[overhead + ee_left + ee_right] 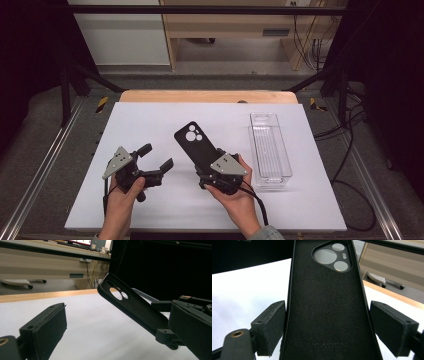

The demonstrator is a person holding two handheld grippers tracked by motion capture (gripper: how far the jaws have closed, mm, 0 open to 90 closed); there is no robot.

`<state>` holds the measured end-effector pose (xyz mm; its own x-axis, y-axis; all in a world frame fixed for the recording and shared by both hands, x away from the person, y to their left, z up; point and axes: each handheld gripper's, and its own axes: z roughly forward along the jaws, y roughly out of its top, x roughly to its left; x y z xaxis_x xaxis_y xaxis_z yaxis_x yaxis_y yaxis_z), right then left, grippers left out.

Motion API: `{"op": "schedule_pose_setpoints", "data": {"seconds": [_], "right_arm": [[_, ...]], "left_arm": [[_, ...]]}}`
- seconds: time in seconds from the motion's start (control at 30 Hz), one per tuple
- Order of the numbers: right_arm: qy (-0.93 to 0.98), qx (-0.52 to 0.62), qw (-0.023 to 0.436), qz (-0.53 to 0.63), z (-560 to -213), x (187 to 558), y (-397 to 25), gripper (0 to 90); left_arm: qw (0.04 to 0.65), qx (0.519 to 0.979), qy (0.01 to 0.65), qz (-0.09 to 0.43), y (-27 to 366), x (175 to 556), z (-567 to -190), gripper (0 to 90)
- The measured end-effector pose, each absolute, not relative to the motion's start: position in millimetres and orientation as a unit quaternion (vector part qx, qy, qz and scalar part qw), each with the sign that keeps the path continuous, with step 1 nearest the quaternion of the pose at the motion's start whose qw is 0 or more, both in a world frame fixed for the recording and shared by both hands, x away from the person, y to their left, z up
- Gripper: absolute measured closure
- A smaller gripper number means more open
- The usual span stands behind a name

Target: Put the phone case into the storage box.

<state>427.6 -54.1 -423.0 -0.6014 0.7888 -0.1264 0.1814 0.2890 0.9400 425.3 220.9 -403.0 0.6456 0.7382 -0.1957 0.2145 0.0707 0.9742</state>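
Two hands entered from the bottom edge of the high view, each holding a gripper. At lower centre, the right gripper (212, 167) clamped the near end of a black phone case (195, 145), its jaws pressed against the case's two long edges; in the right gripper view the case (327, 310) ran up the middle of the frame between the two pads, inner face showing, camera cutout at the top. The case was raised off the white table sheet (150, 125) and slanted toward the upper left, cutout end farthest from the hand. At lower left, the left gripper (156, 157) stood with its jaws spread wide and nothing between them, just beside the case without touching it. A clear plastic tray (270, 145) lay flat at centre right, near the right hand.
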Motion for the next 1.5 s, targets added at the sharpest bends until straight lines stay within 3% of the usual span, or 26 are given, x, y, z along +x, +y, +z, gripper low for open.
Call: {"op": "schedule_pose_setpoints", "data": {"seconds": [0.7, 1.1, 1.5], "right_arm": [[0.749, 0.295, 0.311, 0.506, -425.5, 416.4, -37.2, 16.2], [0.758, 0.275, 0.305, 0.506, -429.0, 408.8, -24.0, 16.2], [0.769, 0.273, 0.291, 0.5, -436.2, 407.7, -16.9, 16.0]], "left_arm": [[0.638, 0.648, 0.375, 0.181, 217.4, 426.2, -405.9, 5.6], [0.633, 0.643, 0.401, 0.159, 224.9, 431.1, -412.8, 21.7], [0.638, 0.623, 0.435, 0.126, 232.8, 432.5, -416.9, 45.3]]}}
